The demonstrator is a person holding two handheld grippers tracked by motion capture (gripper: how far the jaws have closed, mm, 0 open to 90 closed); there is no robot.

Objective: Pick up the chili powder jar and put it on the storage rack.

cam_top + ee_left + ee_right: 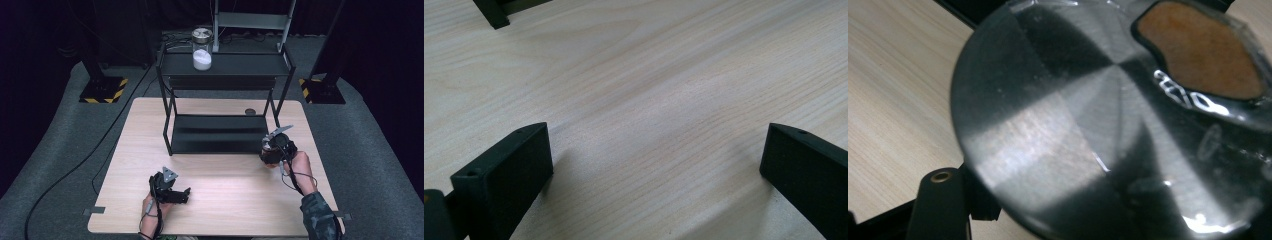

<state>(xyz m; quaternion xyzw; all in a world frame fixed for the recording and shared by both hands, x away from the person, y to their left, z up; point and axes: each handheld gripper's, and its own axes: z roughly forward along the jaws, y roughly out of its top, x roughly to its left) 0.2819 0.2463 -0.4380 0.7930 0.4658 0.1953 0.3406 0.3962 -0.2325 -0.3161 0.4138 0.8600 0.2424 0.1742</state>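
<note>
My right gripper [275,149] is shut on a glass jar [270,155] with brown contents, just above the table at the rack's front right corner. In the right gripper view the jar's brushed metal lid [1073,125] is very close, with the brown contents [1198,55] showing through the glass and one black finger [940,202] against its side. A second jar [202,50], with white powder and a metal lid, stands on the top shelf of the black rack [250,65]. My left gripper [185,194] rests open on the wooden table [649,75], with nothing between its fingers [509,170].
The rack's lower shelf [215,132] is bare. A small dark disc [250,111] lies on the table behind the rack's right side. Cables run over the grey floor to the left, and black stands with striped bases [102,92] flank the table.
</note>
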